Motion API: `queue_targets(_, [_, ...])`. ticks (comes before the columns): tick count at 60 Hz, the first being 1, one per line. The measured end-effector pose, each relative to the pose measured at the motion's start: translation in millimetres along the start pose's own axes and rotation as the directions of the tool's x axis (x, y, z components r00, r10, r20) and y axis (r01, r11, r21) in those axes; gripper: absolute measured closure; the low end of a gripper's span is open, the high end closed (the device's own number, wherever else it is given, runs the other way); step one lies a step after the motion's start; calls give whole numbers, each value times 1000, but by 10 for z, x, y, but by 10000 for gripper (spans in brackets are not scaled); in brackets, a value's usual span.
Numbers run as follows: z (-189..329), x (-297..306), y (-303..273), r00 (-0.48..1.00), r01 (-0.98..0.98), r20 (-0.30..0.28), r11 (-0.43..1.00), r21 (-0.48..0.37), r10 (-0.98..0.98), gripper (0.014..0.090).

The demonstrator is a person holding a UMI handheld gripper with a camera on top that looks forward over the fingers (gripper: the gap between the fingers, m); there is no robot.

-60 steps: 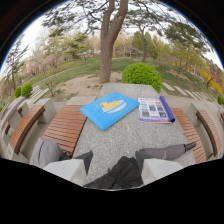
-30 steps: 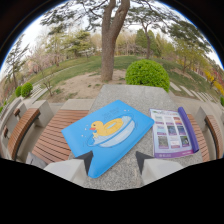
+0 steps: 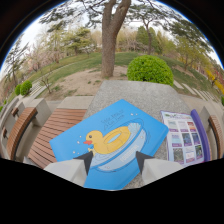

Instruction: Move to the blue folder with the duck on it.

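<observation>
The gripper (image 3: pixel 114 162) is spread, its two pale fingers (image 3: pixel 75 167) standing apart with nothing pinched between them. The near corner of the blue folder (image 3: pixel 112 142) lies in the gap between the fingertips and slightly under them, while the rest of it stretches ahead of them across the stone table (image 3: pixel 137 95). The folder sits turned at an angle, flat on the table, with a yellow duck (image 3: pixel 107 140) in a white ring printed on its cover; the duck lies just ahead of the fingers and between their lines. Just beside the folder, on the right, lies a booklet (image 3: pixel 182 137) with small pictures on its page and a purple edge; whether the two touch cannot be told. To the left of the table stands a wooden bench (image 3: pixel 55 127) of reddish slats, and another bench edge shows at the far right. Beyond the table grows a round green bush (image 3: pixel 150 70), and further on a thick tree trunk (image 3: pixel 110 37) rises from a lawn with more trees behind.
</observation>
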Motion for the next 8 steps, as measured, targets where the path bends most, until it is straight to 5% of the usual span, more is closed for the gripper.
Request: queue_targets(8, [42,6,11,1000,1,-10,1000,3,-1,198])
